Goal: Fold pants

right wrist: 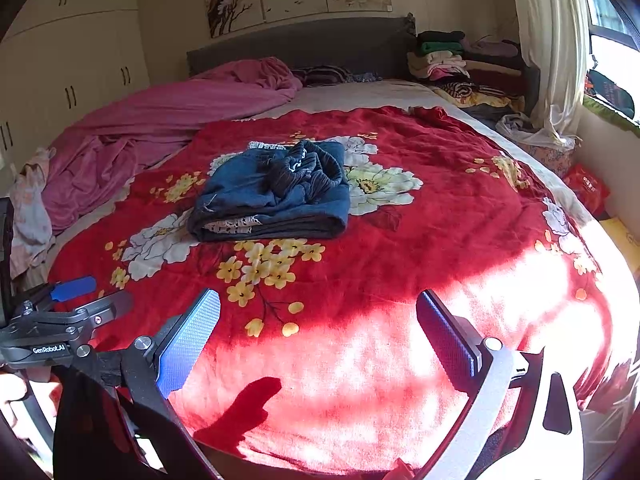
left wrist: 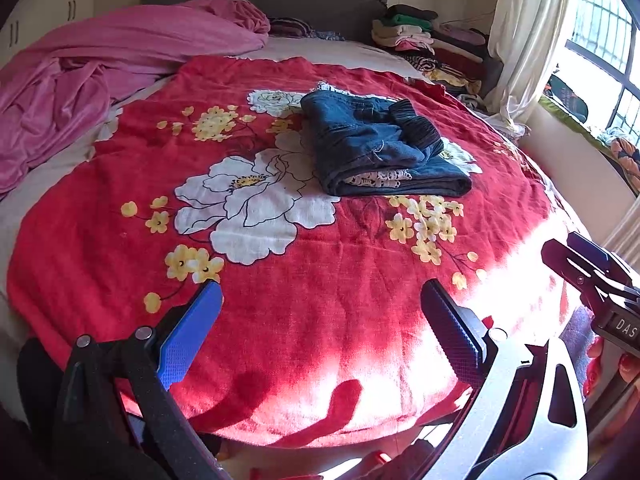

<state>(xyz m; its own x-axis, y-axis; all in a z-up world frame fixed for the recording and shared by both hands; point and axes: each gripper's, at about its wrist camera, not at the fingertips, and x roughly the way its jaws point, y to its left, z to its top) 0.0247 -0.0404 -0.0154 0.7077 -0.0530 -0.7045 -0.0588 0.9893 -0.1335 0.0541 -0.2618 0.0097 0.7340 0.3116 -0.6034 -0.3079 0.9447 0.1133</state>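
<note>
Dark blue pants (left wrist: 380,148) lie folded into a compact bundle on the red floral blanket (left wrist: 280,300), with white lace trim showing at the front fold and a ribbed waistband on top. The right wrist view shows the same pants (right wrist: 272,196) in the middle of the blanket (right wrist: 400,240). My left gripper (left wrist: 320,320) is open near the bed's front edge, well short of the pants, nothing between its blue pads. My right gripper (right wrist: 318,332) is open too, held beside the left one, and is empty.
A crumpled pink sheet (left wrist: 100,80) covers the bed's left side. A pile of folded clothes (right wrist: 460,64) sits by the grey headboard at the back right. A curtain (right wrist: 548,40) and window stand on the right, white wardrobes (right wrist: 72,60) on the left. Bright sunlight hits the blanket's front.
</note>
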